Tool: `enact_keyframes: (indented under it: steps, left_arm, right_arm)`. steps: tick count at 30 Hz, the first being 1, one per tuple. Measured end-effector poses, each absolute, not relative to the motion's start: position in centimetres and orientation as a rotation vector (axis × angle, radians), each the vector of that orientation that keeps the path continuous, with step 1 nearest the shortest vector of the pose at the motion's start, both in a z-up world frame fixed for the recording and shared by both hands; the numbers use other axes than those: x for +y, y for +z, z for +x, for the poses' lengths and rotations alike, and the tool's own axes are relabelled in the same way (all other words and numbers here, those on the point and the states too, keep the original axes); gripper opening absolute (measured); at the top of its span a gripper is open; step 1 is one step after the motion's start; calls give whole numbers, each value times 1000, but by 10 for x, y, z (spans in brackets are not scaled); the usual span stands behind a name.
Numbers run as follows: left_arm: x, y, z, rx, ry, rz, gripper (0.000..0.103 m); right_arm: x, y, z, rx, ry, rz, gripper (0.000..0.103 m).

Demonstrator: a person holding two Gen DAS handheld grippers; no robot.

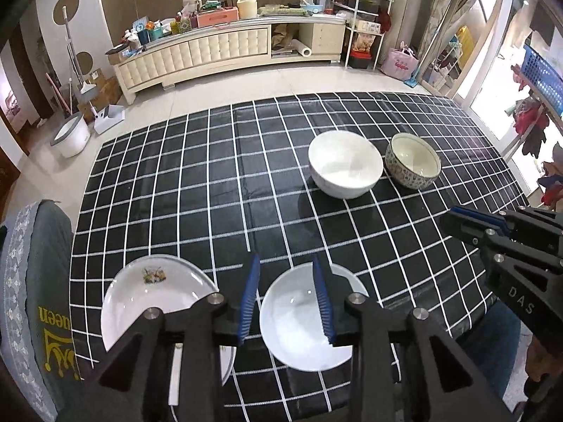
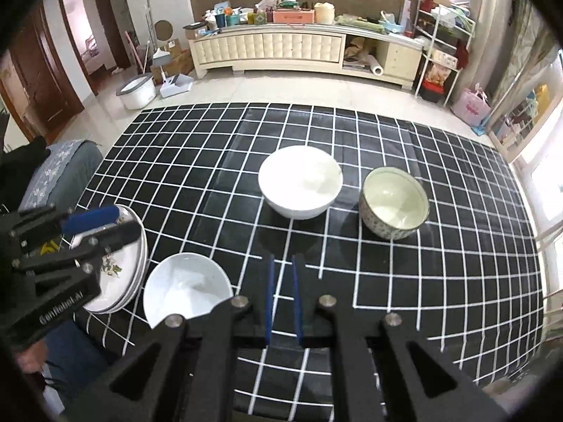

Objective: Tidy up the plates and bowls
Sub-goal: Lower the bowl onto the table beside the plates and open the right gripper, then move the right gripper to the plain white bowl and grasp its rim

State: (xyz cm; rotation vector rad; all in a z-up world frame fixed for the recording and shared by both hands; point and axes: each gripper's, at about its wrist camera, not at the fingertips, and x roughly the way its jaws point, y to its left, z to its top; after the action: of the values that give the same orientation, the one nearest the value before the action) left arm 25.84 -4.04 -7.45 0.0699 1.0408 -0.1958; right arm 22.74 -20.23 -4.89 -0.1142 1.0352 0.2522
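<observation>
Your left claw (image 1: pixel 286 299) is released above the near white bowl (image 1: pixel 299 320) at the lower middle of the frame. Your right claw (image 2: pixel 283 295) is almost clenched, empty. Lower one finger inside the rim, then squeeze gently so the bowl does not slip.

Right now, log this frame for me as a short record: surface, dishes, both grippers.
surface: table with black-and-white checked cloth
plates: stack of plates, near left edge
near bowl: white bowl, beside the stack
far bowls: white bowl and patterned bowl, side by side
left gripper: open, empty, over the near bowl
right gripper: fingers nearly together, empty
</observation>
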Motion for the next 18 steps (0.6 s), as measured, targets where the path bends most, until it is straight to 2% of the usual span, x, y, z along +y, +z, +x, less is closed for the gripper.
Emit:
enact_keyframes:
  steps: [3,5,13,18]
  left_arm:
    - [-43,-68,268,1033,-193,77,30]
    - [-43,-65,275,1031,-187,81,34]
    - [-51,-59,309,1032,-180,98,35]
    - [-61,-60,328,1027,-199,145,35]
  right_arm:
    - [-207,-46,237,1036,262,-123,27]
    - [-209,-42,243,1028,266,-120,36]
    - [-214,-37,272,1027,282,-127,50]
    - [-218,-41,293,1046,281,-145,51]
